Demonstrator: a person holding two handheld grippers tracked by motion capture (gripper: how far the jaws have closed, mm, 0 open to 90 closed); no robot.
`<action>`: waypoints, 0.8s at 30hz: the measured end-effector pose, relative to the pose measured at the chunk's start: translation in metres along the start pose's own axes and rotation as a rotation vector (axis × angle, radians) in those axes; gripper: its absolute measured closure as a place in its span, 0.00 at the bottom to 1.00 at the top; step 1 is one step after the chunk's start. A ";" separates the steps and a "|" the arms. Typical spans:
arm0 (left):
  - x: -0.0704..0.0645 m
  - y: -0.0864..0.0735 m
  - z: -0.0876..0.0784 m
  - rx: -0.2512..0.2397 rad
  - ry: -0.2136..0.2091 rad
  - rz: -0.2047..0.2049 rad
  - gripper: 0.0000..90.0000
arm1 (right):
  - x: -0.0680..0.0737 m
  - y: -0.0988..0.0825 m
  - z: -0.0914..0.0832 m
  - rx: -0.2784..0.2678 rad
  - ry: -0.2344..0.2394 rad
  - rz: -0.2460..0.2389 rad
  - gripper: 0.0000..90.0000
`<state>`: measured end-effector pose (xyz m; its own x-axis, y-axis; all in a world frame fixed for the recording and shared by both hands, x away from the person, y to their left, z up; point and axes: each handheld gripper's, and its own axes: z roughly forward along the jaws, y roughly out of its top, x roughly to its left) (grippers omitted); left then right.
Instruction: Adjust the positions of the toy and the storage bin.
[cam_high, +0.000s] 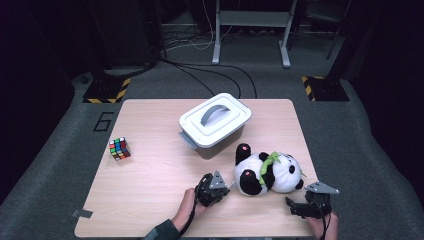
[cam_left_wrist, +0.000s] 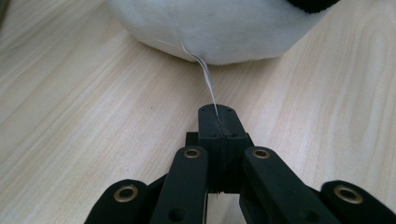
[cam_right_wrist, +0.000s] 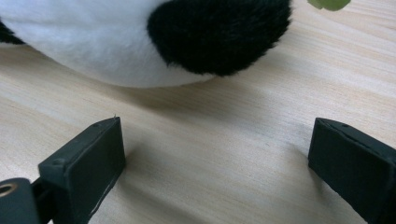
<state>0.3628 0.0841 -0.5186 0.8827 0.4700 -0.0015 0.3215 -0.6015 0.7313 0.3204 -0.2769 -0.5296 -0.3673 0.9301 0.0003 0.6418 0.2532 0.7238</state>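
Plush panda (cam_high: 268, 173) lying crosswise, head right

Plush panda (cam_left_wrist: 219, 28) cut off by top edge in both gripper views; thin white thread (cam_left_wrist: 208, 79) vanishes between the shut jaws.

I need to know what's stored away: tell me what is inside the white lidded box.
The white box stands behind the plush panda with its lid on and the grey handle lying flat. The lid covers the inside, so its contents cannot be seen.
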 end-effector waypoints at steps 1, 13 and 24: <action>0.000 -0.001 -0.001 0.004 -0.004 0.001 1.00 | 0.000 0.000 0.000 0.000 0.000 0.000 0.03; 0.004 -0.010 -0.016 -0.009 -0.014 -0.008 1.00 | 0.000 0.000 0.000 0.000 -0.001 0.001 0.03; 0.012 -0.024 -0.033 -0.014 -0.010 -0.032 1.00 | 0.000 0.000 0.000 -0.001 -0.001 0.002 0.03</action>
<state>0.3544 0.1257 -0.5142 0.8755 0.4822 -0.0320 0.3451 -0.5774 0.7400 0.3204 -0.2767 -0.5296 -0.3654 0.9309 0.0009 0.6422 0.2514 0.7242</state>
